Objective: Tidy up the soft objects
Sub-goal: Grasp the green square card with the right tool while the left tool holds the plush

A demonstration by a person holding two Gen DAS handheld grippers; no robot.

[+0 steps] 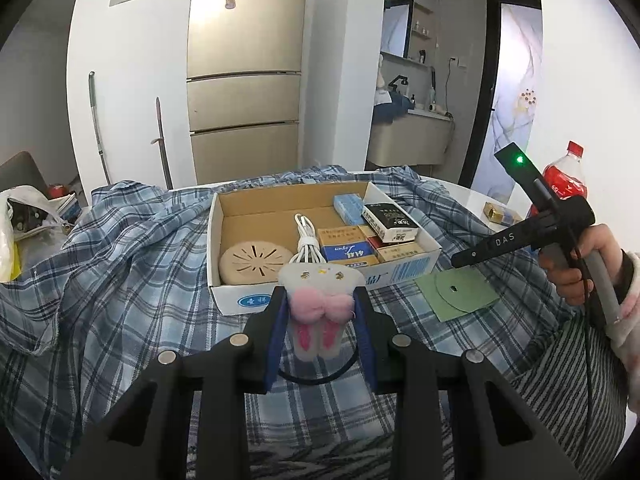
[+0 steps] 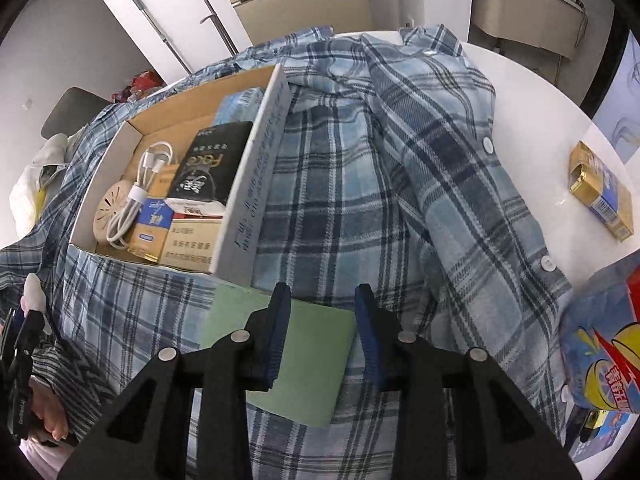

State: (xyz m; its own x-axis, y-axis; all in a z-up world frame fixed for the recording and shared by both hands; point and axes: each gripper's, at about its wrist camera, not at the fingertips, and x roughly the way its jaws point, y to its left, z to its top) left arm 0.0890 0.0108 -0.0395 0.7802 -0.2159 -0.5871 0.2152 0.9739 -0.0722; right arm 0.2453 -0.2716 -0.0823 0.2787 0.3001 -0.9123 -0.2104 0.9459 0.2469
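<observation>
Left gripper (image 1: 320, 320) clamps the plush hair tie (image 1: 318, 308) just before the cardboard box (image 1: 404, 276); its loose elastic loop may snag. Right gripper (image 2: 320, 332), jaws narrowed and empty, hovers over the green card (image 2: 308, 356) on the plaid shirt (image 2: 360, 168), which may bunch.

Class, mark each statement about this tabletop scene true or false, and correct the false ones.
1. The left tool grips a plush hair tie. True.
2. The cardboard box is empty. False: it holds a white cable, a round beige disc and small packets.
3. The box rests on a plaid shirt. True.
4. The cola bottle lies in the box. False: it is outside, far to the right.
5. A green sleeve lies beside the box. True.
</observation>
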